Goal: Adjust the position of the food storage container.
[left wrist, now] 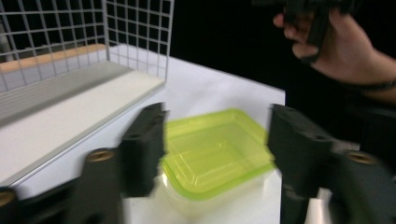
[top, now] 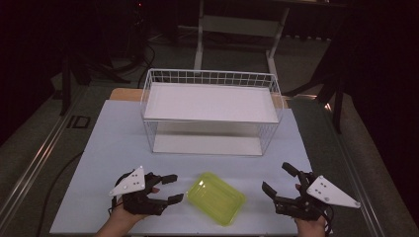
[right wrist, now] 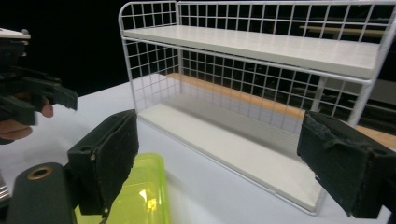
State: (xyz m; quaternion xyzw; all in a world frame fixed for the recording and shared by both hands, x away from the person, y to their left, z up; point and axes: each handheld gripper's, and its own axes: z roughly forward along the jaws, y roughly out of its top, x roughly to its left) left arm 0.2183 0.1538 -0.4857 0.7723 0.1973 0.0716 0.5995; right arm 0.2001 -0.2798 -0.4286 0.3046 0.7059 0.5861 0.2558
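The yellow-green tray (top: 216, 197) lies flat on the white table (top: 108, 148), near the front edge, between the two grippers. From the tray, the left gripper (top: 170, 188) is at about 9 o'clock and the right gripper (top: 277, 181) at about 3 o'clock. The tray sits a little turned, with one corner pointing to the front edge at 5 o'clock.

In the left gripper view the jaws stand apart, one on each side of the tray's (left wrist: 215, 149) near end. The picture is blurred, so I cannot tell if the left jaw touches the rim; the right jaw seems clear of it. Nothing is clamped. The right gripper's jaws are wide apart and hold nothing; in the right gripper view the tray (right wrist: 140, 196) is low at 7 o'clock, beside the left jaw.

At 12 o'clock from the tray stands a white wire rack (top: 210, 79) with two white shelves, an upper one (top: 207, 102) and a lower one (top: 205, 144). The front of the rack is open toward the person, and its ends and back are wire grid. Between the tray and the rack there is a free strip of table, and nothing lies on it. The table has free room at 9 o'clock and 3 o'clock of the rack too, up to its side edges.

I can read no brand, label or writing on the tray, the rack or the grippers.

Beyond the table the room is dark; the white legs of a frame (top: 237, 29) stand on the floor at 12 o'clock behind the rack.
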